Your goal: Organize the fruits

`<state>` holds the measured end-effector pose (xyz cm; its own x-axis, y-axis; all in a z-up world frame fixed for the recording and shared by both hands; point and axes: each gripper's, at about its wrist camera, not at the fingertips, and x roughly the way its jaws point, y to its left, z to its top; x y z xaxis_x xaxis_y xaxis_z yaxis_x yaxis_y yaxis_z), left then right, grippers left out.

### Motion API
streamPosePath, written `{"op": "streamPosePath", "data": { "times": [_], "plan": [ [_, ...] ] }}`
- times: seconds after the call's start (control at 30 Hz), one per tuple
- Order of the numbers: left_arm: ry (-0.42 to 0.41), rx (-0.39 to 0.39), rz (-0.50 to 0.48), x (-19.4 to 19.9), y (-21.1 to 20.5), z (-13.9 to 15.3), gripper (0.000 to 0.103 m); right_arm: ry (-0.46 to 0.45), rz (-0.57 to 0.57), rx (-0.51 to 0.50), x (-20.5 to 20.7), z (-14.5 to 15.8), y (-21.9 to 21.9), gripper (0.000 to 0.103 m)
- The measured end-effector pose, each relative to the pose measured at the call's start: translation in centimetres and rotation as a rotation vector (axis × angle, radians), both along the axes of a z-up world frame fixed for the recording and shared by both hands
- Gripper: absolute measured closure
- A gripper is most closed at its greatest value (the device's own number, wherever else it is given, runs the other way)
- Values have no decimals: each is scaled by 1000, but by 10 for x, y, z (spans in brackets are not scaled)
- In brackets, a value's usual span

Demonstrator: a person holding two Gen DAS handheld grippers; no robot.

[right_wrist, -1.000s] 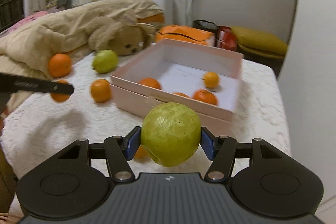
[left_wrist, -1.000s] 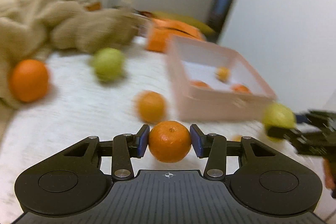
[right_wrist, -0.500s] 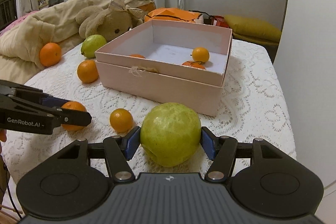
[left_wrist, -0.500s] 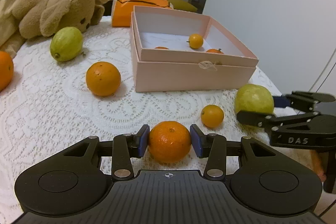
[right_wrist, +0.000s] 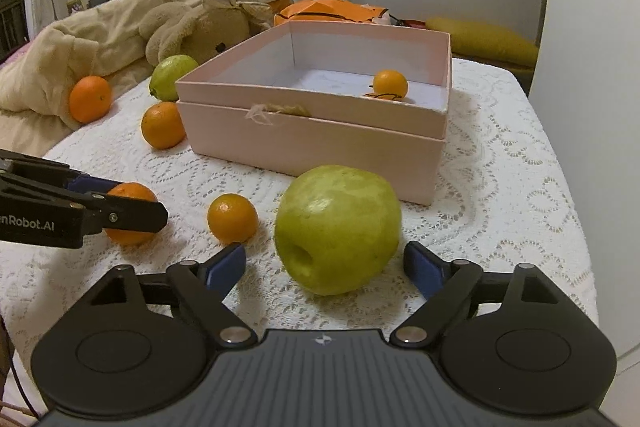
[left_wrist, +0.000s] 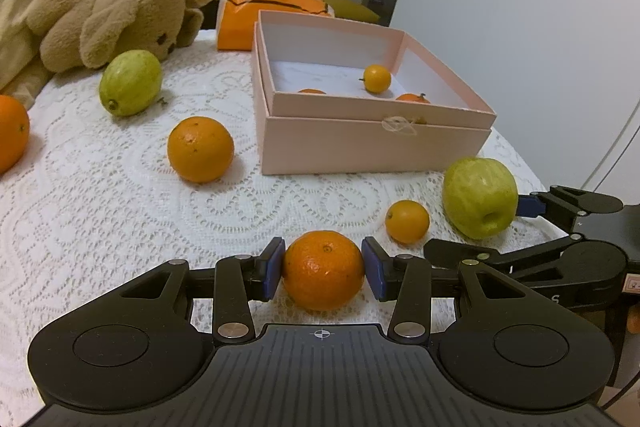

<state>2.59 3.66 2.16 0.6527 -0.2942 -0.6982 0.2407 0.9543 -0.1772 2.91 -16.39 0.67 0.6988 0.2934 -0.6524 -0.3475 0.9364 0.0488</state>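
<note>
white lace cloth (right_wrist: pixel 500 187) is spread under a green apple (right_wrist: pixel 338 229), which is set down in front of the pink box (right_wrist: pixel 320 143). the right gripper (right_wrist: pixel 324 263) has just been opened, its pads parted from the apple between them. a mandarin (left_wrist: pixel 323 269) is clamped in the left gripper (left_wrist: pixel 323 271), beside a small orange (left_wrist: pixel 407 221).

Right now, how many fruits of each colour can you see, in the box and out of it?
Orange fruits outside the box: 4
Orange fruits showing inside the pink box, at: 3
Green fruits: 2
Total: 9
</note>
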Motion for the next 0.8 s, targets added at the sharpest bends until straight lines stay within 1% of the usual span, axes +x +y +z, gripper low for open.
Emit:
{"op": "streamPosePath", "data": {
  "times": [0.1, 0.2, 0.23, 0.3, 0.47, 0.57, 0.7, 0.8],
  "plan": [
    [1, 1, 3, 0, 0, 0, 55, 2, -12, -7, 0, -1, 4, 9],
    [1, 2, 0, 0, 0, 0, 55, -3, -9, -32, -1, -2, 8, 9],
    [2, 1, 1, 0, 0, 0, 55, -4, -8, -34, -1, -1, 8, 10],
    [3, 0, 0, 0, 0, 0, 55, -12, -12, -37, -1, 1, 7, 14],
    [3, 2, -1, -1, 0, 0, 55, -76, -36, -45, 0, 11, 5, 15],
    [2, 3, -2, -1, 0, 0, 55, -48, -30, -42, 7, 11, 3, 19],
    [3, 4, -3, -1, 1, 0, 55, -20, -49, -18, 12, 8, 0, 20],
    [4, 2, -2, -1, 1, -1, 55, 0, -53, -16, 14, 5, -1, 27]
  ]
}}
